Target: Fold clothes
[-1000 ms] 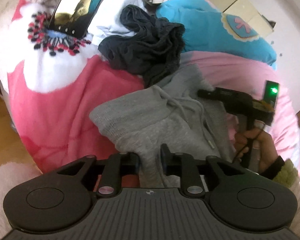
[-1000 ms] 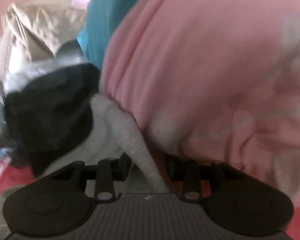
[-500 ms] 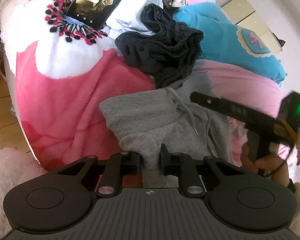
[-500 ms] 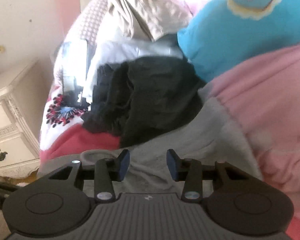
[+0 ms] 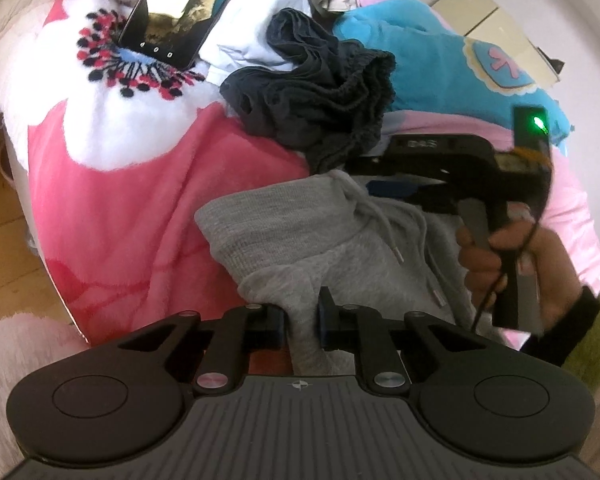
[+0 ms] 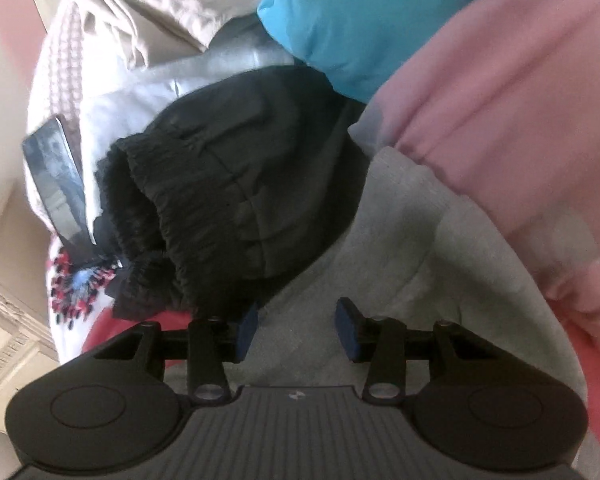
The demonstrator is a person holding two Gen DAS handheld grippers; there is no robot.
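The left gripper point(image 5: 303, 320) pinches a fold of the grey sweatpants point(image 5: 300, 240), hiding its end; the right gripper point(image 6: 296, 330), jaws just opening, hovers spread above blurred grey cloth.

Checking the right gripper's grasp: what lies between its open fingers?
Only the grey sweatpants lie under the right gripper, its pads just opened and not pressing them, in the right wrist view.

Left gripper point(image 5: 303, 322) pinching a fold of the grey drawstring sweatpants point(image 5: 324, 236), jaws having just been closing on the fabric. Right gripper point(image 5: 364, 178), in a hand point(image 5: 512, 268), hovering over the waistband. Dark crumpled garment point(image 5: 316, 100) lying beyond on the pink floral blanket point(image 5: 132, 184).
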